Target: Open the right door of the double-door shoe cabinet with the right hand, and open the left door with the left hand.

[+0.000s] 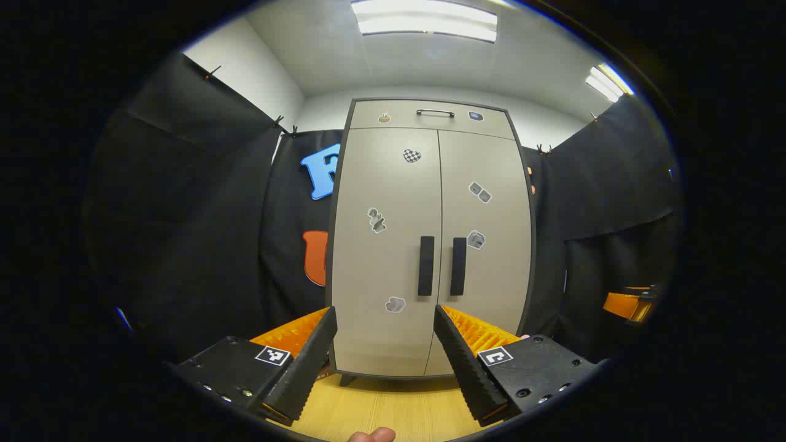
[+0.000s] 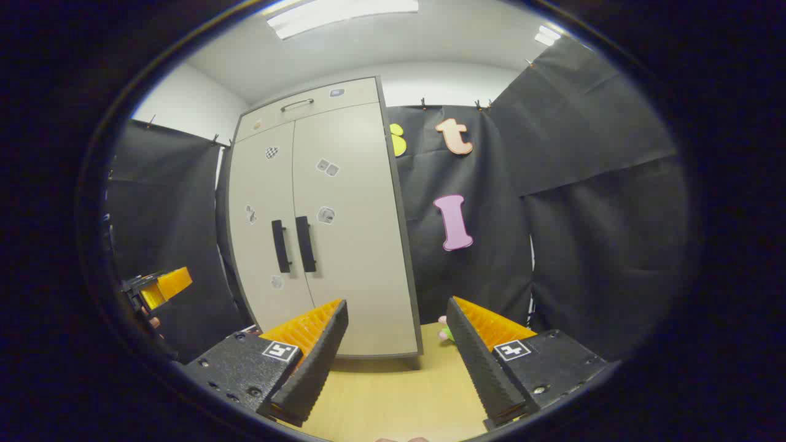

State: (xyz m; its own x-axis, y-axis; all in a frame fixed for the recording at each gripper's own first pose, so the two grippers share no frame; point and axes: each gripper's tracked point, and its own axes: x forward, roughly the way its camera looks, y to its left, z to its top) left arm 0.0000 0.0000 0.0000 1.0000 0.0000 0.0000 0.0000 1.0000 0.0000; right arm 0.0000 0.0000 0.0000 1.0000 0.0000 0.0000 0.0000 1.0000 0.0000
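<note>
Black cloth walls stand around the shoe cabinet (image 1: 430, 239) on the wooden floor (image 1: 393, 408). Its left door (image 1: 387, 245) and right door (image 1: 485, 245) are both closed, with two dark handles (image 1: 426, 266) side by side in the middle. Your left gripper (image 1: 385, 359) is wide apart, facing the doors. Your right gripper (image 2: 396, 356) is wide too, well apart from the cabinet.

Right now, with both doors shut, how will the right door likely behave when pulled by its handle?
The right door looks like a stiff flat panel, so it probably swings rather than flexes. Its long vertical handle should offer a firm grip. The tall cabinet seems unlikely to tip.
</note>
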